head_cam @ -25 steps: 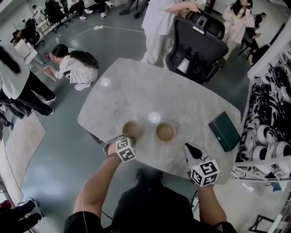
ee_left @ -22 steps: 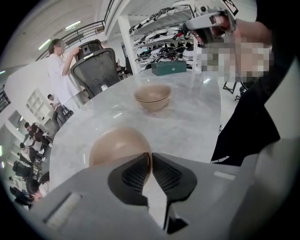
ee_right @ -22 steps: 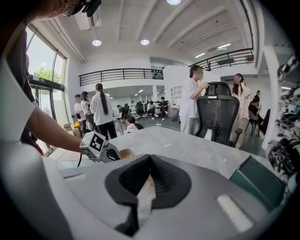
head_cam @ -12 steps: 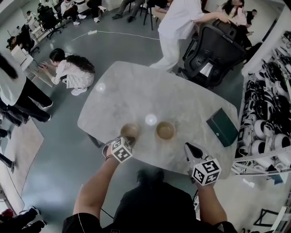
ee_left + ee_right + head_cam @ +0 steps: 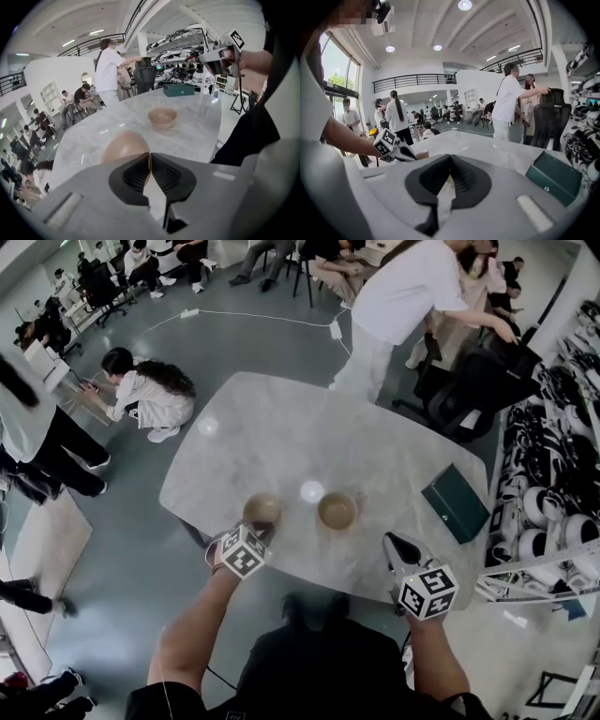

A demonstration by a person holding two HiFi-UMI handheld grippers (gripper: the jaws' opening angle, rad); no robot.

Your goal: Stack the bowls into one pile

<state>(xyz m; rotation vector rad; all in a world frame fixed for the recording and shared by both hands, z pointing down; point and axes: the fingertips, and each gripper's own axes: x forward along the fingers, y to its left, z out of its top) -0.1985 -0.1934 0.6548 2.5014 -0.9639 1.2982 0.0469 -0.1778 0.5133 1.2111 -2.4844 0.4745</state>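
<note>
Two brown bowls are by the marble table's [image 5: 281, 427] near edge. My left gripper [image 5: 258, 532] is shut on the near rim of the left bowl [image 5: 262, 511], which hangs tilted just above the table. In the left gripper view the pads pinch that bowl's [image 5: 125, 146] rim at the gripper tip [image 5: 150, 161]. The second bowl [image 5: 337, 511] [image 5: 162, 117] stands upright on the table to the right, apart from both grippers. My right gripper [image 5: 394, 545] [image 5: 450, 161] is shut and empty, hovering at the table's near right edge.
A dark green box [image 5: 454, 502] [image 5: 555, 176] lies at the table's right end. A person in white [image 5: 403, 306] leans over a black chair [image 5: 478, 381] beyond the table. Shelves of gear [image 5: 562, 484] line the right side. Someone crouches [image 5: 150, 390] on the floor at left.
My left gripper has closed on the left bowl's rim and raised it off the table. The person in white moved the black chair to the right. The right gripper stayed put.
</note>
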